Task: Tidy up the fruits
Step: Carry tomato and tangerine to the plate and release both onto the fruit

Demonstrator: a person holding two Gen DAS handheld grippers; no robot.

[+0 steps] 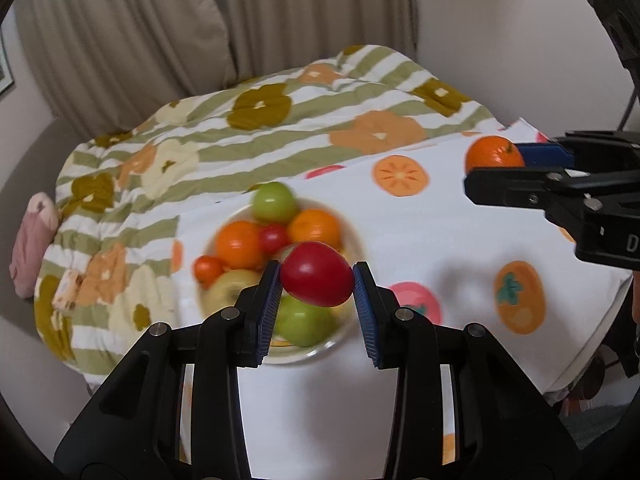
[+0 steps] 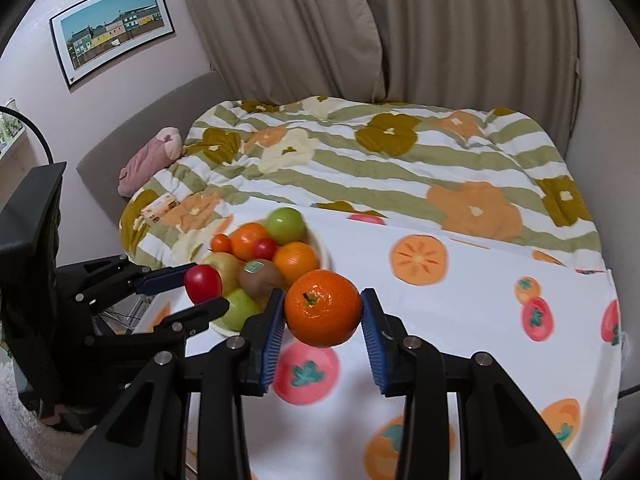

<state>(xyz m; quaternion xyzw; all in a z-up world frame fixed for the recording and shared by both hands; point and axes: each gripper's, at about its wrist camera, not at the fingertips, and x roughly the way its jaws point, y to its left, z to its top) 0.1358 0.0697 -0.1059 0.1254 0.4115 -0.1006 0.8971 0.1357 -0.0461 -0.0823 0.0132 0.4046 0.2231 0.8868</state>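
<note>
My left gripper (image 1: 316, 276) is shut on a red apple (image 1: 316, 274) and holds it above the near edge of a white bowl (image 1: 352, 236). The bowl holds green apples, oranges, small red fruits and a kiwi (image 2: 260, 276). My right gripper (image 2: 323, 306) is shut on an orange mandarin (image 2: 323, 307), held above the cloth to the right of the bowl (image 2: 320, 246). The left gripper with the apple (image 2: 203, 283) shows at the left of the right wrist view. The right gripper with the mandarin (image 1: 494, 154) shows at the right of the left wrist view.
A white cloth with fruit prints (image 2: 460, 320) covers the surface under the bowl. Behind it lies a striped flowered quilt (image 2: 380, 160) with a pink cushion (image 2: 148, 160) and a small box (image 2: 160, 208). Curtains (image 2: 400, 28) hang at the back.
</note>
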